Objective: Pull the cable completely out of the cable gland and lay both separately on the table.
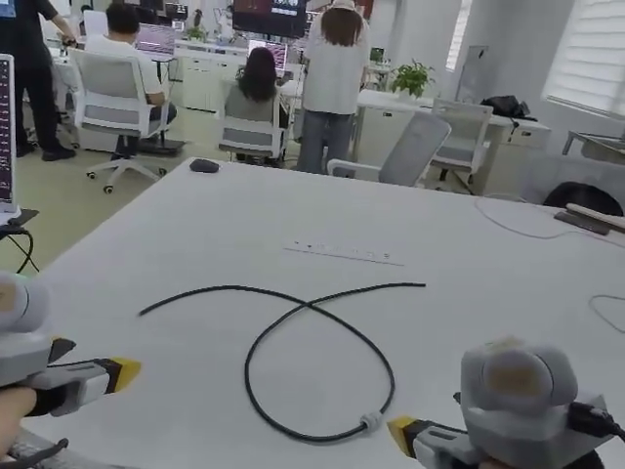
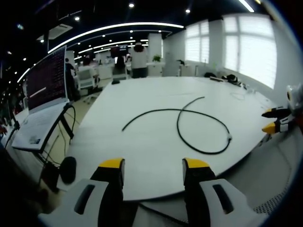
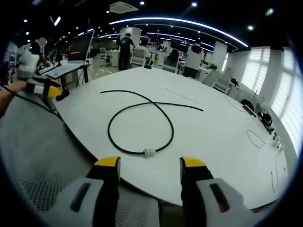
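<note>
On the white surface (image 1: 469, 293), the black cable (image 1: 308, 305) lies in one loose loop that crosses over itself at 12 o'clock of the loop. Its free ends run out toward 10 and 2 o'clock. The cable gland (image 1: 370, 422) is threaded on the cable at roughly 5 o'clock of the loop, on the near edge, so nothing is separated yet. Left tongs (image 2: 154, 165) sit at 8 o'clock in the head view, right tongs (image 3: 150, 163) at 5 o'clock; both are spread wide, empty, and off the cable. Right tongs sit just beside the gland with it dead ahead in their own view, so my read is right pins the gland and left takes the cable. Plenty of cable either side of the gland means a long draw, and the crossover could drag.
</note>
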The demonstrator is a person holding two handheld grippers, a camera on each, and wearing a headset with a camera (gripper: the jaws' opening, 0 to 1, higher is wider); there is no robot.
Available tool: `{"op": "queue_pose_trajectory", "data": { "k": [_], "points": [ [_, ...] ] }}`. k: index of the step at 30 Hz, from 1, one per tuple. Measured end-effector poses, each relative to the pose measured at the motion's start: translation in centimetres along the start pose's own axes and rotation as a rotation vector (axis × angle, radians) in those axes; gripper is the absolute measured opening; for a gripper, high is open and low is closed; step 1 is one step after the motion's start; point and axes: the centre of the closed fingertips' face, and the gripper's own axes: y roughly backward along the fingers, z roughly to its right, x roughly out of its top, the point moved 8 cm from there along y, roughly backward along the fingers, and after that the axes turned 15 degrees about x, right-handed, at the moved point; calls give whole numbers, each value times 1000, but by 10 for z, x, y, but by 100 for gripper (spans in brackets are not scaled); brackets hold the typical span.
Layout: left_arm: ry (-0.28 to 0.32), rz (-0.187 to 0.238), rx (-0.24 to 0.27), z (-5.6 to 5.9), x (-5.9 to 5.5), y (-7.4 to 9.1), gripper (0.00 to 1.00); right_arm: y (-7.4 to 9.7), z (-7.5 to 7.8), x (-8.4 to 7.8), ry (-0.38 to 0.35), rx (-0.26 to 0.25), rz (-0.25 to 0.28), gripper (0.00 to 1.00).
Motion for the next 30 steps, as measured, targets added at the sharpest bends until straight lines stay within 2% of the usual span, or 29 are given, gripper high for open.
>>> {"op": "queue_pose_trajectory", "data": {
  "k": [5,13,21,30],
  "points": [
    [-24,-29,-6,1,-2,-1,51,0,0,0,-4,4,6,53],
    [-32,-41,-7,2,-3,-1,52,0,0,1,-1,5,25,52],
    [-24,-38,-4,1,-3,-1,51,1,1,3,10,-8,52,51],
    [-10,-26,-7,0,-2,-1,50,-1,0,2,10,2,35,49]
  ]
}}
